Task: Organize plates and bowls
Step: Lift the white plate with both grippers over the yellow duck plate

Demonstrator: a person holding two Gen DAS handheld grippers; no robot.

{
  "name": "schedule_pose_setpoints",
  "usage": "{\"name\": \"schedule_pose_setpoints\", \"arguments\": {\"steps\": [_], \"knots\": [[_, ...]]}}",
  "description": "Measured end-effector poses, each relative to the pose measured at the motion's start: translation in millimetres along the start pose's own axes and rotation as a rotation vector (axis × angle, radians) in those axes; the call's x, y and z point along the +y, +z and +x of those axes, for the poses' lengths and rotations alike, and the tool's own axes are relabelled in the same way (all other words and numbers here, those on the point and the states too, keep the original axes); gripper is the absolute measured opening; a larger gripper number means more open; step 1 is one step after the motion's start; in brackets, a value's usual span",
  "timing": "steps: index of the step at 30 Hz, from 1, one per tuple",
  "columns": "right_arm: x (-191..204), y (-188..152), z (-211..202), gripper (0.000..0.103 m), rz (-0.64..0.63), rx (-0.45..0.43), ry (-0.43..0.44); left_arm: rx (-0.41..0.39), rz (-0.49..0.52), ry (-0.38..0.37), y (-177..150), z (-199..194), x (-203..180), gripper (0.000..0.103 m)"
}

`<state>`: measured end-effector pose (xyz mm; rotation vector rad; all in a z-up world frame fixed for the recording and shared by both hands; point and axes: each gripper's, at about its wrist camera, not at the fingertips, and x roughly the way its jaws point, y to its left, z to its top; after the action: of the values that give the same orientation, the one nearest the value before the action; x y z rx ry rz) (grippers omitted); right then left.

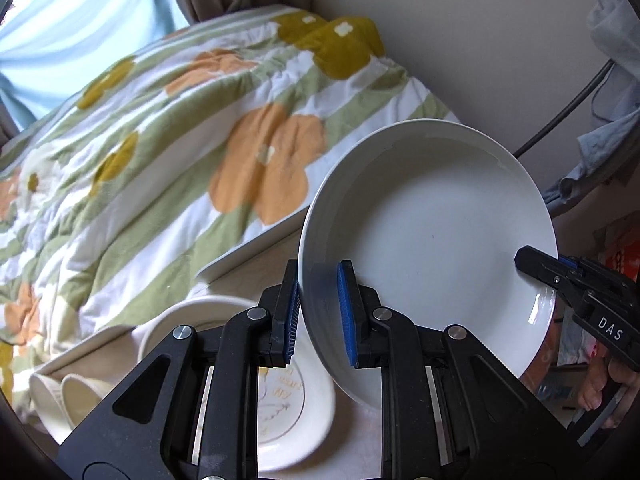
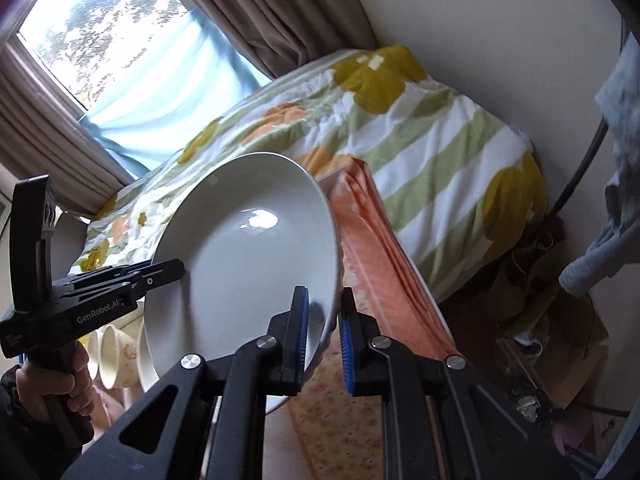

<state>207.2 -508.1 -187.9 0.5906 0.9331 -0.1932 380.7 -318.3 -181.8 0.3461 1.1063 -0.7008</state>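
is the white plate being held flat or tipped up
Tipped up: the white plate stands steeply on edge in the air, its rim pinched by the left gripper and right gripper.

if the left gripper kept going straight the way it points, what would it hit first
The left gripper is already clamped on the white plate, so the plate's rim sits deeper between its fingers. Beyond the plate, probably the floral quilt on the bed, though depth is unclear.

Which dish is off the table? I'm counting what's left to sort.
The plain white plate, tilted and held by both grippers; the printed plate and the cream bowls on their sides rest below.
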Motion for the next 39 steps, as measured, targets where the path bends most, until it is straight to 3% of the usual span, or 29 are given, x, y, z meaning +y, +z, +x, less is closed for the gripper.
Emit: {"name": "schedule_pose_setpoints", "arguments": {"steps": [4, 10, 18, 22, 30, 39], "knots": [[28, -5, -27, 0.014, -0.043, -0.013, 0.034, -0.050, -0.023, 0.024, -23, -44, 10, 0.016], [75, -40, -56, 0.014, -0.119, -0.002, 0.104, -0.099, -0.095, 0.069, -86, -98, 33, 0.016], [121, -99, -53, 0.014, -0.213, 0.075, 0.177, -0.092, -0.198, 0.142, -183, -137, 63, 0.016], [140, -124, -43, 0.014, -0.285, 0.136, 0.221, -0.094, -0.301, 0.166, -229, -153, 77, 0.016], [163, -166, -8, 0.014, -0.435, 0.273, 0.286, -0.060, -0.499, 0.201, -314, -145, 91, 0.016], [163, -192, 25, 0.014, -0.512, 0.331, 0.270, -0.022, -0.638, 0.159, -355, -100, 98, 0.016]]}}
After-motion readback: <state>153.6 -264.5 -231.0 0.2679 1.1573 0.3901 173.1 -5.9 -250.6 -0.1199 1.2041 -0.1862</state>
